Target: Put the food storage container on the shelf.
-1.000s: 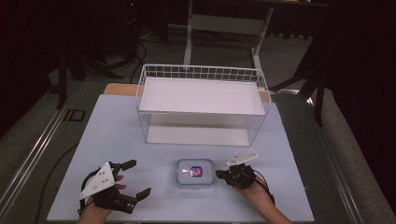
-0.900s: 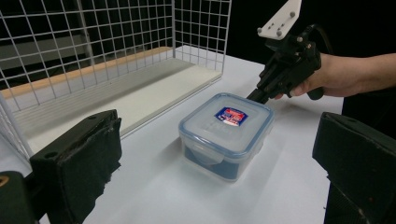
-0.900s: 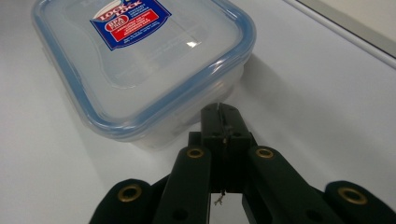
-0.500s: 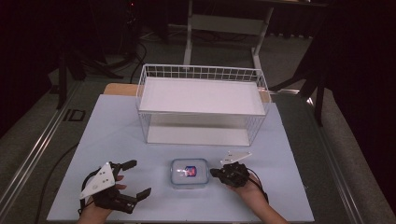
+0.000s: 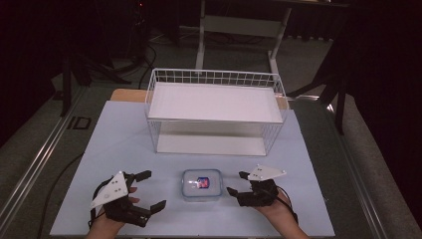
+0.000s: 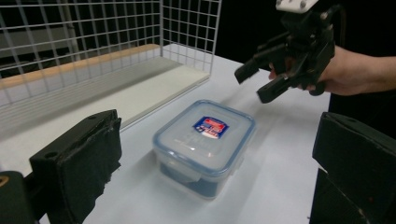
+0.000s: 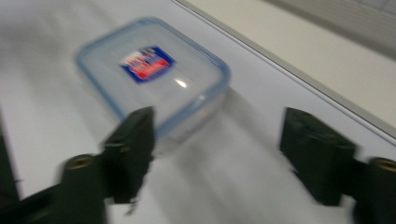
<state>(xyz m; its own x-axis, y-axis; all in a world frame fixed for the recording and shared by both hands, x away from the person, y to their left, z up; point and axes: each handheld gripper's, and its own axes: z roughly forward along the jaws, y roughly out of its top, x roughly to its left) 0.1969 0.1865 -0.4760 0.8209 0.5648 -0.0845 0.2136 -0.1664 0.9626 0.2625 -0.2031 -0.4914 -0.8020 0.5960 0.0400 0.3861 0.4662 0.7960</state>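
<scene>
A clear lidded plastic box point(image 5: 201, 183) with a blue rim and a red-blue label lies on the pale mat near the front edge. My left gripper point(image 5: 150, 190) stands open to its left, a gap away. In the left gripper view the box point(image 6: 205, 140) sits ahead between my wide jaws point(image 6: 224, 144). My right gripper point(image 5: 237, 182) hovers just right of the box, and its jaws have just been opening with nothing between them. The blurred right gripper view has the box point(image 7: 149, 70) ahead to the left of the open gripper point(image 7: 224, 140).
A white wire basket point(image 5: 215, 112) with a white floor stands behind the box, mid-table. The pale mat point(image 5: 119, 144) covers the tabletop, with dark floor and stands beyond. The right gripper point(image 6: 266, 79) and its hand are seen past the box in the left gripper view.
The right gripper, shut against the box's right side before, has drawn back a little to the right, lifted and opened. The box sits slightly further left. The left gripper has kept still.
</scene>
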